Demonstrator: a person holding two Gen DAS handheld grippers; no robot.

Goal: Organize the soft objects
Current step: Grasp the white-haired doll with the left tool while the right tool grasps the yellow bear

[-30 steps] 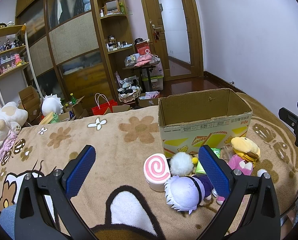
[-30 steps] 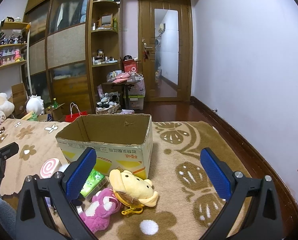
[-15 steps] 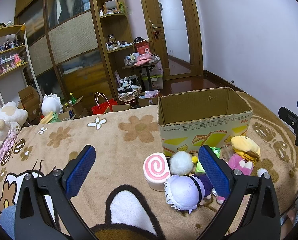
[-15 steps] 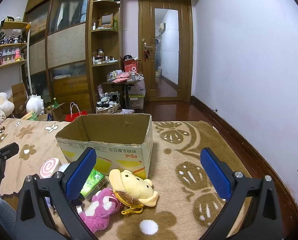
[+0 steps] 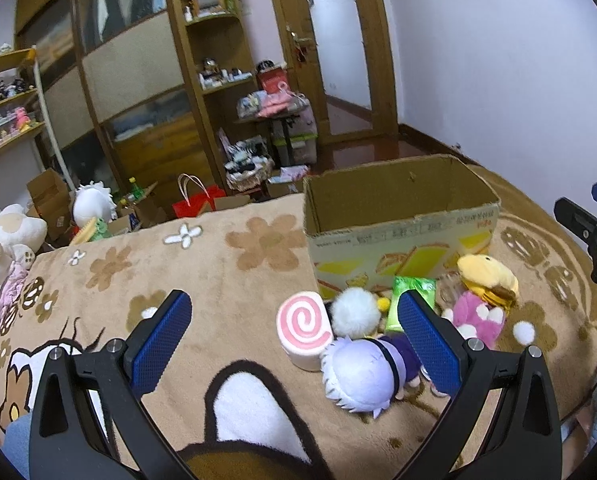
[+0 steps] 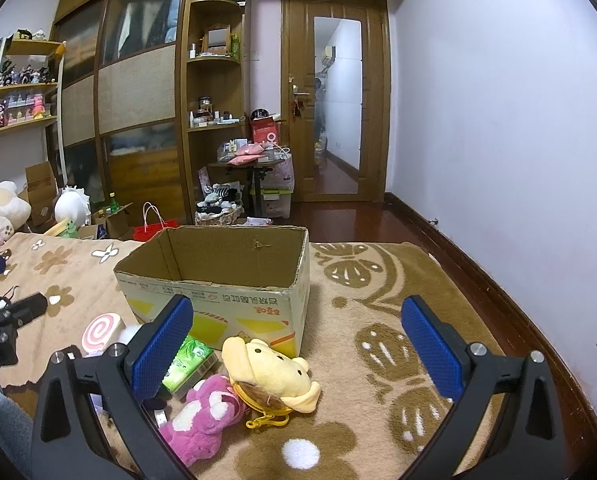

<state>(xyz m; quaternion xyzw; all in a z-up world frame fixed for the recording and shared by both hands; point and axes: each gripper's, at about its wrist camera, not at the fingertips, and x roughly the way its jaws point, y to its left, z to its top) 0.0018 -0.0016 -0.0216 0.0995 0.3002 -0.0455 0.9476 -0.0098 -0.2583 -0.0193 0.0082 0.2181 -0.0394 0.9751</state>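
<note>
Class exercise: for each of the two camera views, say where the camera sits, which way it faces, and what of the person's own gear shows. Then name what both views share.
Left wrist: on the left gripper, facing across the blanket at the cardboard box; both open fingers show, and the right gripper's tip at the right edge.
Right wrist: on the right gripper, facing the box toward the door; open fingers show.
Shared: box, yellow plush, pink plush, swirl cushion.

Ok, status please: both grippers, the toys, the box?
Left gripper open, holds nothing. Right gripper open, holds nothing. Toys on the blanket beside the box; none visible inside. Nothing blocks the way.
</note>
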